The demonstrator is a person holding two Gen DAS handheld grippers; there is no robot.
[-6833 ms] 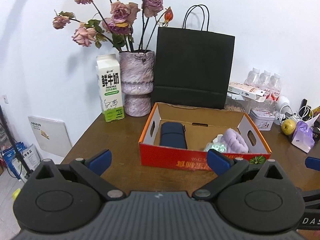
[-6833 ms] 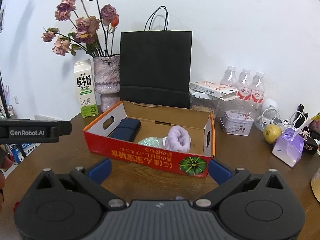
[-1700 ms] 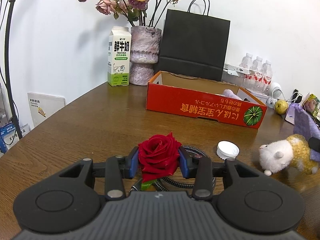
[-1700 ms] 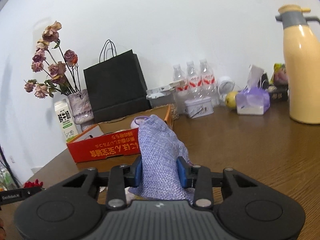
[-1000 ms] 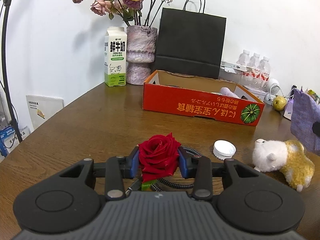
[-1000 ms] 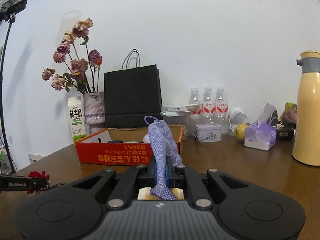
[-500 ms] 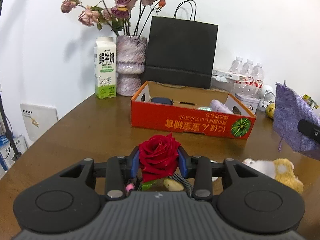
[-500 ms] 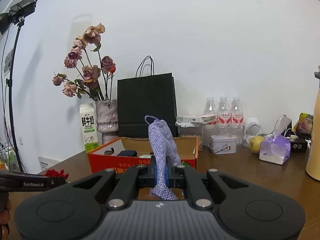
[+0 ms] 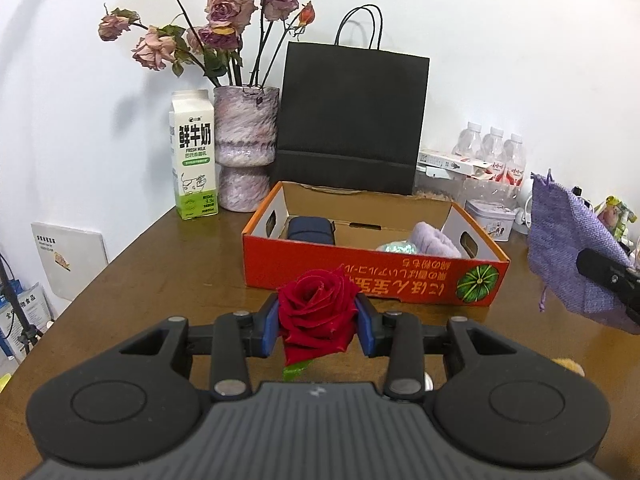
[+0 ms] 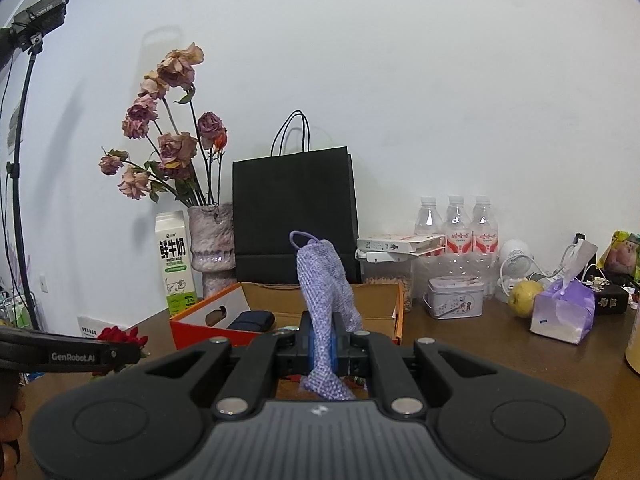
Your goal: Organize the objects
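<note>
Over on the brown wooden table [image 9: 168,264], the orange cardboard box [image 9: 372,276] already has a dark navy pouch [image 9: 311,231], a fuzzy lilac roll [image 9: 434,236] and something pale green in it. Looks like two items are left to drop in. Left gripper [image 9: 318,322] is clamped on a red rose bloom [image 9: 316,312], held just short of the box. Right gripper [image 10: 324,350] is pinched nearly together on a purple woven drawstring bag [image 10: 326,292], which hangs above the table.

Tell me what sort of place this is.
Probably a home or small office corner with a cluttered wooden table against a white wall: dried roses in a vase, a milk carton, bottled water, a tissue pack.
</note>
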